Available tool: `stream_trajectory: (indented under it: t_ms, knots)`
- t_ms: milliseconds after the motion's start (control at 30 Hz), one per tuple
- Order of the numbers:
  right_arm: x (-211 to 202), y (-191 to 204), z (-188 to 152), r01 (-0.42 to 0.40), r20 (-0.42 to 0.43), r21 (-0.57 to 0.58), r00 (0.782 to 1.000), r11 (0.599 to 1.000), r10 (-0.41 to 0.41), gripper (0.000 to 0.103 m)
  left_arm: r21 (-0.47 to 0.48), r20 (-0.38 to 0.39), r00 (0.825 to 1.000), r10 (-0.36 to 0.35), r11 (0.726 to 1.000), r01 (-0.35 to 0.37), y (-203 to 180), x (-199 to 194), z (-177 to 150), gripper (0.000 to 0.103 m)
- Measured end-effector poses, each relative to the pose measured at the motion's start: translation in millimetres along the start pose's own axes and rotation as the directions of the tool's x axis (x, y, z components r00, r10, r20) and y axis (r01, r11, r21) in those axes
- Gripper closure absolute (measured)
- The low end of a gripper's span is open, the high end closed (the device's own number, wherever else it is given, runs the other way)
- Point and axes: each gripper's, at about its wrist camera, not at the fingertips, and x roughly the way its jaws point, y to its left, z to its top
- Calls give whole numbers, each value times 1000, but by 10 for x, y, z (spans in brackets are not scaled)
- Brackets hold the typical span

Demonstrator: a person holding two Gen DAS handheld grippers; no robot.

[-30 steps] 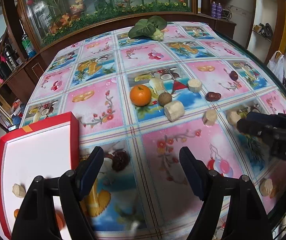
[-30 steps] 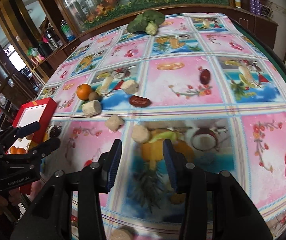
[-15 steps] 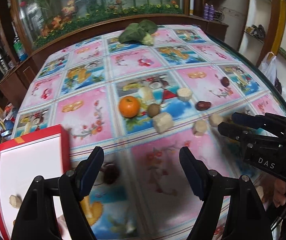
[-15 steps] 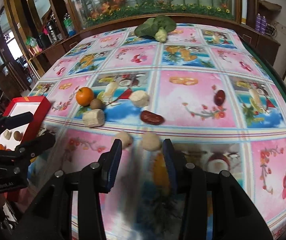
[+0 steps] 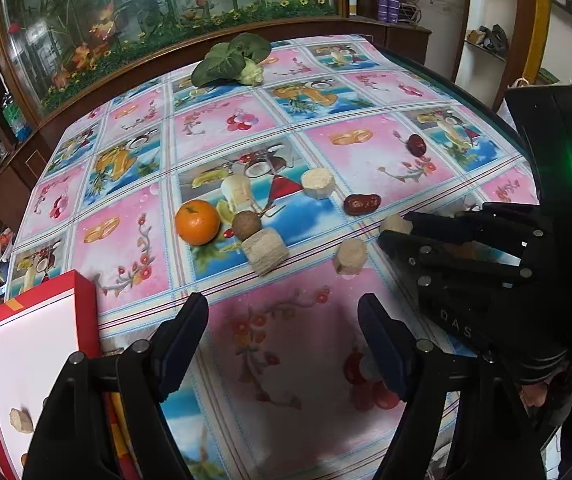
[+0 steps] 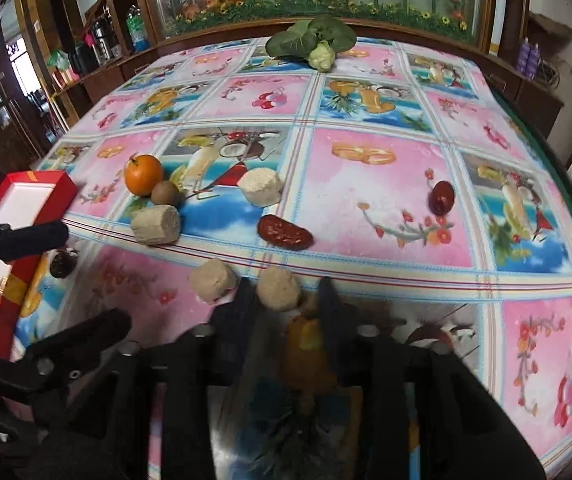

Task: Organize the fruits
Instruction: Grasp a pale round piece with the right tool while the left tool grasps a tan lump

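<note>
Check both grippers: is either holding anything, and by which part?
Left gripper: open, nothing held. Right gripper: jaws just closing on the round beige fibrous chunk, fingertips at its sides; a firm grip cannot be told.

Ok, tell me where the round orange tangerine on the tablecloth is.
The round orange tangerine sits left of centre in both wrist views, touching the small brown kiwi-like fruit on its right, with the red-rimmed white box further left at the table's edge.

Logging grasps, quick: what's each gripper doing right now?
Left gripper: open, empty.
Right gripper: open, jaws just closing around the beige chunk; a gap shows, not clamped yet.
</note>
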Motion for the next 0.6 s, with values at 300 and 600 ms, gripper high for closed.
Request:
stream_trajectory:
  t_ms: [300, 600]
  knots:
    - [-164, -359, -146, -6, 2, 90, 1000, 996, 6, 78, 36, -51, 995, -89, 995, 91, -234, 283, 147, 48]
    - [-373, -553, -261, -15, 26, 139, 1000, 990, 11, 78, 35, -53, 991, -123, 992, 125, -286, 445, 238, 69]
